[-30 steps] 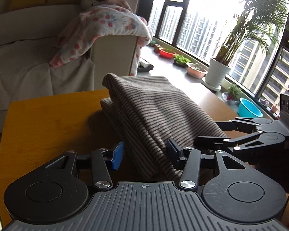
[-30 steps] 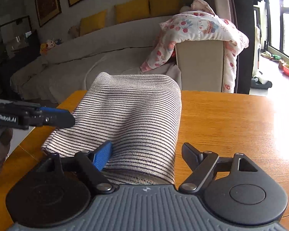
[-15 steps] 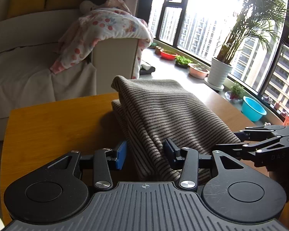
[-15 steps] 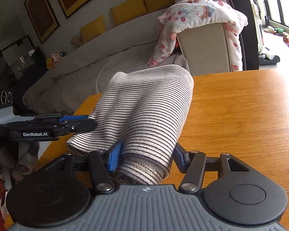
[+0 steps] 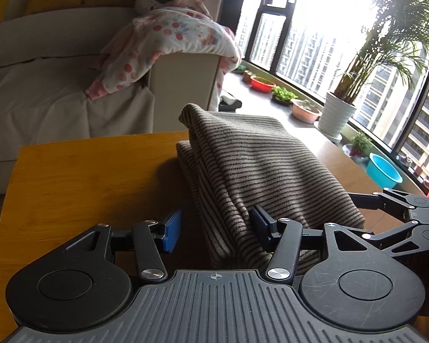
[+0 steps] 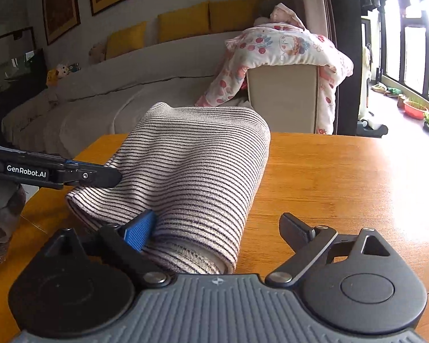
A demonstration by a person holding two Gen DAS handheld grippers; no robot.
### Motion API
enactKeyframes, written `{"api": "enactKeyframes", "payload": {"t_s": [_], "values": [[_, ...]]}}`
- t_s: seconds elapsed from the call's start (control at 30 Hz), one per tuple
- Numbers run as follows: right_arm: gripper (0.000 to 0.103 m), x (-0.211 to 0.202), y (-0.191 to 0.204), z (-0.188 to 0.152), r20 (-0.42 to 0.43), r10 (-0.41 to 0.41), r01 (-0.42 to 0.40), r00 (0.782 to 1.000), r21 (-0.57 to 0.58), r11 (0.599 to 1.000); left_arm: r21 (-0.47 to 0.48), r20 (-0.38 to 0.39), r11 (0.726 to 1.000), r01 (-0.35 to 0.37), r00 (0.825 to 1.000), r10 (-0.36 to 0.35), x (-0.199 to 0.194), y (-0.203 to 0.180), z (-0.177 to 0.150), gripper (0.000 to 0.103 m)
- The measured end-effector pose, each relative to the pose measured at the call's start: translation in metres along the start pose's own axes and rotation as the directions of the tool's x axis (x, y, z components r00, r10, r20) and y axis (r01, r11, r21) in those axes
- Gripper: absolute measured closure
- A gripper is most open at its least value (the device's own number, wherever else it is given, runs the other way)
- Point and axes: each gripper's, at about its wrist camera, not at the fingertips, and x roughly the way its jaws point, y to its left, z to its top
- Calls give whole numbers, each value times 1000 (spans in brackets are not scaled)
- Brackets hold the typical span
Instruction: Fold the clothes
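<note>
Striped garment [image 6: 197, 177]: folded, lying on wooden table [image 6: 343, 177]. Left hand-held gripper [image 5: 214, 225]: level, jaws wide, straddling the garment's near edge. Right hand-held gripper [image 6: 217, 228]: low, jaws wide, flanking the garment's end.

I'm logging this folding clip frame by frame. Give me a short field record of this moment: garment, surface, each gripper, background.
garment: striped knit garment, folded into a thick bundle, lying on the table
surface: wooden table
left gripper: open, fingers astride the garment's near edge
right gripper: open, blue pad against the garment's hemmed end, other finger apart from it
background: sofa with a floral blanket over its arm; potted palm by the window
</note>
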Motion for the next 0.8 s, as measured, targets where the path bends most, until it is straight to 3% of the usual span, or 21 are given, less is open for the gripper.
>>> {"api": "enactKeyframes", "payload": {"t_s": [0.27,0.4,0.43,0.47,0.53,0.67,0.8], "values": [[10,-22,3,-1,13,-31,31,999,6,999,-104,-44,993,49,998,-54,-17,3,-7,46],[9,-37,2,-2,19,-42,42,999,20,999,-88,-17,996,13,1000,-14,-39,-14,-25,47],[6,-41,2,-2,21,-45,45,999,24,999,-82,1,997,-3,1000,3,-47,-22,-31,41],[0,-45,2,-2,23,-48,47,999,28,998,-78,19,997,-19,1000,20,-56,-30,-38,24],[0,-61,5,-9,36,-54,52,998,43,998,-93,58,995,-35,997,41,-76,-46,-55,0],[0,-93,10,-22,63,-66,61,996,73,995,-134,89,989,-65,993,78,-111,-69,-83,0],[0,-128,21,-38,79,-132,126,988,76,989,-172,168,977,-127,973,156,-145,-90,-106,0]]}}
